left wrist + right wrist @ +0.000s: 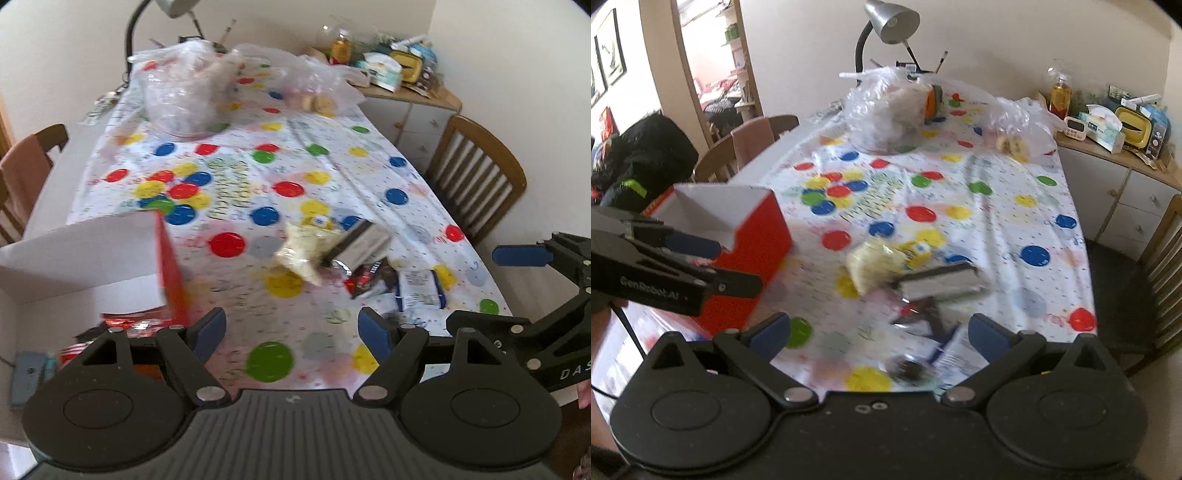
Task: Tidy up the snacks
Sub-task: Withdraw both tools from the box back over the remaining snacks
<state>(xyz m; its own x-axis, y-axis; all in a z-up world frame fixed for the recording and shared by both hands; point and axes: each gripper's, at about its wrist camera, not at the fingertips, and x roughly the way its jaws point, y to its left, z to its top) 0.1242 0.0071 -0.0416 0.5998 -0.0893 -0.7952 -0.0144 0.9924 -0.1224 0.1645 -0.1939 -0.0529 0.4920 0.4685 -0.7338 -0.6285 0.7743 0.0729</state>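
— Now, how are the fingers set?

— Both pairs are spread wide, nothing gripped: left gripper (293, 328), right gripper (881, 330), each held above the tabletop (997, 206).

— And the snacks?

— A yellow bag (871, 264), a silver packet (938, 282) and a white-blue pack (419, 288) are seen clustered on the polka-dot cloth, the red box (753, 236) beside them at left.

— The room?

— Wooden chairs (476, 173) are seen, a lamp (892, 22) too.

I see my left gripper (293, 330) and right gripper (879, 330) in matte black plastic with blue finger pads (375, 332), silver rivets, ribbed bases and white lettering on their sides.
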